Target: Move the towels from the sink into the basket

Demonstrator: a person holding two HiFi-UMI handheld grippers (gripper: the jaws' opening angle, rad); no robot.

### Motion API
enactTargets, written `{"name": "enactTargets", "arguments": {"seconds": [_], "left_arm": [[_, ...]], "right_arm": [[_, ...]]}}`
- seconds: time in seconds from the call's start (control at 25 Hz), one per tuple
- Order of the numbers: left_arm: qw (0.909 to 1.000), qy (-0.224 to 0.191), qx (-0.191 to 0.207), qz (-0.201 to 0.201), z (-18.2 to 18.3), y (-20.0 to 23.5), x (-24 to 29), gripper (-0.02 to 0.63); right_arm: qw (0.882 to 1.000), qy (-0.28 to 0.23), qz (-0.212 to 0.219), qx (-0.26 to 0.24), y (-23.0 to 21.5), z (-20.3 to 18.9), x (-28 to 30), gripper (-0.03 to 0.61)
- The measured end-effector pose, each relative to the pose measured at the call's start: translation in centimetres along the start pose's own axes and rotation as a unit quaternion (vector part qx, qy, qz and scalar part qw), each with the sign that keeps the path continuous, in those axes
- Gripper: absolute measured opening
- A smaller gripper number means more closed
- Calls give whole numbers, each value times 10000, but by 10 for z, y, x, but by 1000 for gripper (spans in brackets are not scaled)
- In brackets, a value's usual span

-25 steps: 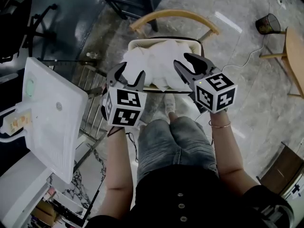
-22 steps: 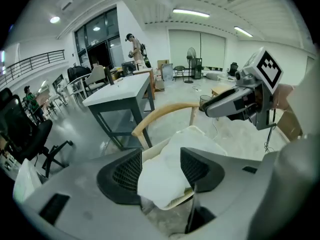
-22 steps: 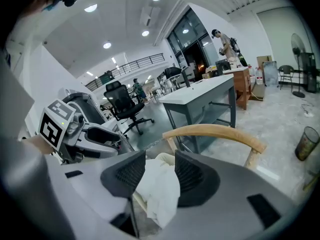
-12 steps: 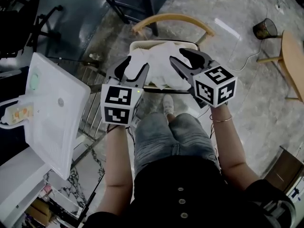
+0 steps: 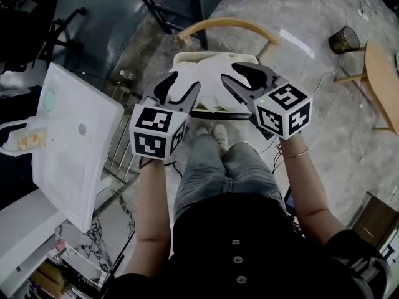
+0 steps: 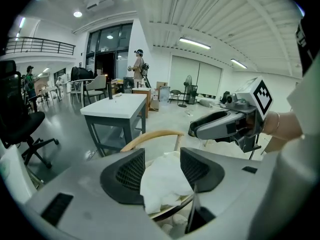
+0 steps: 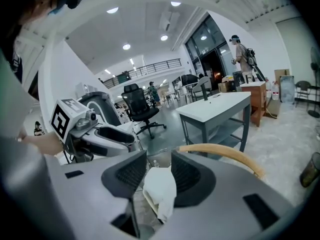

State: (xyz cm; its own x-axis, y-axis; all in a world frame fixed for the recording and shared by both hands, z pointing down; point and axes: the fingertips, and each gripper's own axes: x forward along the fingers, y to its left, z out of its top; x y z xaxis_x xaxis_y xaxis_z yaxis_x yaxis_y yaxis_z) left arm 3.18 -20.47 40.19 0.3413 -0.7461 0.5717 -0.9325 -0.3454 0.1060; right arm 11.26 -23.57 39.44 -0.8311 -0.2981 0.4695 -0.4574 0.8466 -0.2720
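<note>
Both grippers are hanging over the basket, side by side and tipped downward. The left gripper has its jaws apart with nothing pinched. In the left gripper view the pile of white towels just shows through the gap, below and beyond the tips, and neither pad is touching it. Same deal with the right gripper: jaws spread, pads bare, and in its own view a white fold of towel sits past the tips, framed in the gap. So the towels are in the basket, heaped up, and from the head view they fill the space between the two sets of jaws. The basket sits on a wooden chair, and the chair's curved back arcs beyond the tips of both grippers. The white sink is off on the outer side of the left gripper's jaws, well apart from them and from the basket. Further out past the jaws there's a grey table. Each gripper also shows up in the other's view, just beside it.
</note>
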Motion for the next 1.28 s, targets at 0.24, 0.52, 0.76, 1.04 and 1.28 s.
{"name": "enactTargets", "arguments": {"seconds": [0.24,0.52,0.76,1.04,1.28], "left_arm": [[9992,-96,57,-389,3,-16,-14,209],[9963,-370,64,-770,20,-27,-32,151],[9925,-669,199,-1001,35,-29,-50,44],[9921,-718,331,-971,40,-29,-54,21],[9945,-639,322,-761,26,-20,-59,21]], "right_arm": [[9992,145,159,-339,30,5,-6,98],[9987,16,85,-499,49,27,-15,12],[9972,-49,105,-732,59,47,-24,2],[9956,-67,69,-936,74,51,-22,2],[9963,9,-83,-859,82,37,-19,2]]}}
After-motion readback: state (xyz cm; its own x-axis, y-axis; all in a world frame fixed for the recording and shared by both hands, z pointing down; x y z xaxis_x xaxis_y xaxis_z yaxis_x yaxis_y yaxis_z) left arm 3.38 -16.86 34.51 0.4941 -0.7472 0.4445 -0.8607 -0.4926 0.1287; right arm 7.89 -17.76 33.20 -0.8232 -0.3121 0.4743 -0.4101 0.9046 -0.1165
